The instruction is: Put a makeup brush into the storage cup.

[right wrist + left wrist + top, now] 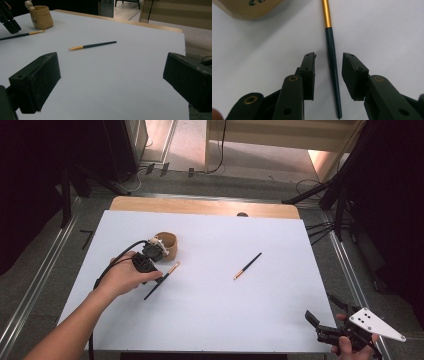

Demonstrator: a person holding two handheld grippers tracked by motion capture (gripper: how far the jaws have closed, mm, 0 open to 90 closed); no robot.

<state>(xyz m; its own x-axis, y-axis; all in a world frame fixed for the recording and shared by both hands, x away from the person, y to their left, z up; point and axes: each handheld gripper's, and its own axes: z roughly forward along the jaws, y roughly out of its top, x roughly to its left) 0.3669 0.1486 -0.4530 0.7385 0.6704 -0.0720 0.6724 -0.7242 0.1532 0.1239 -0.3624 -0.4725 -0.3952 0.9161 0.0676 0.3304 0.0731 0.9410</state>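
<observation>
A dark-handled brush with a gold ferrule lies on the white sheet, beside a tan cup. My left gripper points down over its handle. In the left gripper view the handle runs between the jaws of this gripper with a gap on each side, so it is open. The cup sits at the top left there. A second brush lies mid-table. My right gripper hovers wide open at the table's near right corner, holding nothing. Its view shows the second brush, the first brush and the cup.
The white sheet covers a wooden table whose bare far edge shows. Stands and cables crowd the floor at the right. The left gripper's jaws appear far off in the right gripper view.
</observation>
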